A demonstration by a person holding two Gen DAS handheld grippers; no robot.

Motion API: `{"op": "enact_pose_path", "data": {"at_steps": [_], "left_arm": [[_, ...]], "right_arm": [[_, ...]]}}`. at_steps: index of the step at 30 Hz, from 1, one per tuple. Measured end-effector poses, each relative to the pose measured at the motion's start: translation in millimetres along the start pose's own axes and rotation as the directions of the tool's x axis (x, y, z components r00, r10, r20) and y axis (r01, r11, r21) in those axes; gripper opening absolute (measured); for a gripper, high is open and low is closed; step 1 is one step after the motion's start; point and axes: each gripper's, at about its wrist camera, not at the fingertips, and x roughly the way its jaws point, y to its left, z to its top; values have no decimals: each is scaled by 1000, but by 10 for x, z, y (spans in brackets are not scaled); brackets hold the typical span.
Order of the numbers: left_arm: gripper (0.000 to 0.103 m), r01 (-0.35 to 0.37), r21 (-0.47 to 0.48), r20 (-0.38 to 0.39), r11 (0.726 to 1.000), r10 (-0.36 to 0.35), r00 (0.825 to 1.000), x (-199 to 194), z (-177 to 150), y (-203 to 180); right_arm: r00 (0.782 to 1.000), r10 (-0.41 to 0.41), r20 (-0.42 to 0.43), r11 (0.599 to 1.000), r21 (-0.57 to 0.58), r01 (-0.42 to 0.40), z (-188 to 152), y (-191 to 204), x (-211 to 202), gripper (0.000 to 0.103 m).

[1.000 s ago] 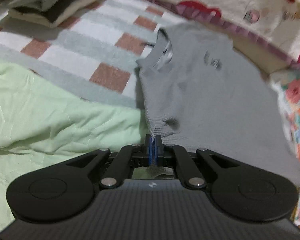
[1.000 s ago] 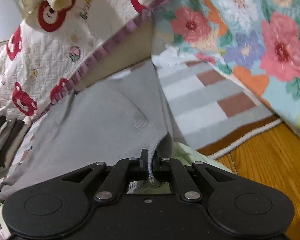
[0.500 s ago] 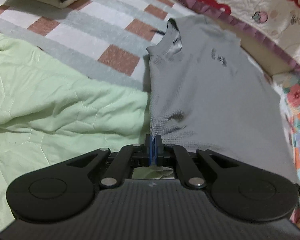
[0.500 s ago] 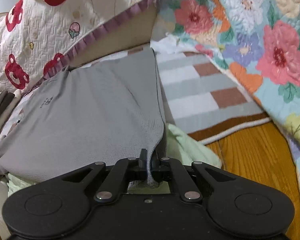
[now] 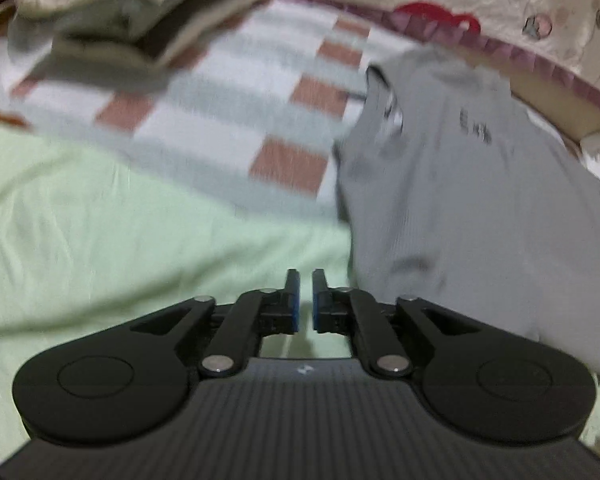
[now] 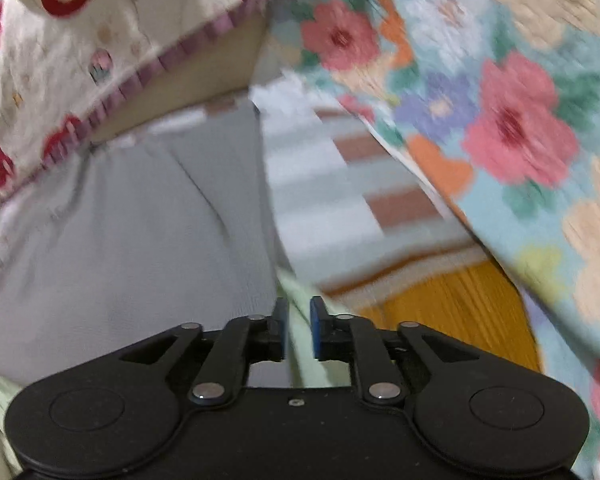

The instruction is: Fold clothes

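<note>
A grey T-shirt (image 5: pixel 460 200) lies flat on the bed, its neck toward the far side and a small dark print on the chest. In the left wrist view my left gripper (image 5: pixel 303 280) hovers just left of the shirt's near corner, over a light green quilt (image 5: pixel 120 240). Its jaws are opening, and nothing is between them. In the right wrist view the same grey T-shirt (image 6: pixel 140 240) fills the left half. My right gripper (image 6: pixel 298 308) sits just off its near right edge. Those jaws are opening too, with only green quilt showing in the gap.
A stack of folded clothes (image 5: pixel 140 12) rests at the far left on a checked blanket (image 5: pixel 240 120). A bear-print quilt (image 6: pixel 80 40) lines the far side, and a floral quilt (image 6: pixel 500 120) hangs at the right. Wooden floor (image 6: pixel 452 308) shows past the bed's edge.
Both grippers let go of the grey shirt's near corners and their jaws parted. The shirt now lies flat on the bed. Each gripper has drawn slightly away from the hem.
</note>
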Motion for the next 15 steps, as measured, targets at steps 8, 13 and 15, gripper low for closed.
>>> {"op": "enact_pose_path", "data": {"at_steps": [8,13,15], "left_arm": [[26,250,71,-67,966,-245,967,200,1347,-381],[45,212,266,-38,940,-209,977,24,2237,-991],[49,188,331,-29,925,-189,982,70,2435,-1233]], "right_arm": [[986,154,69,959,-251,-133,1643,982,475,25],[962,267,50,860,-462,-215,2434,1846,327,50],[962,273,31,813,-543,-213,2665,2140,287,51]]}}
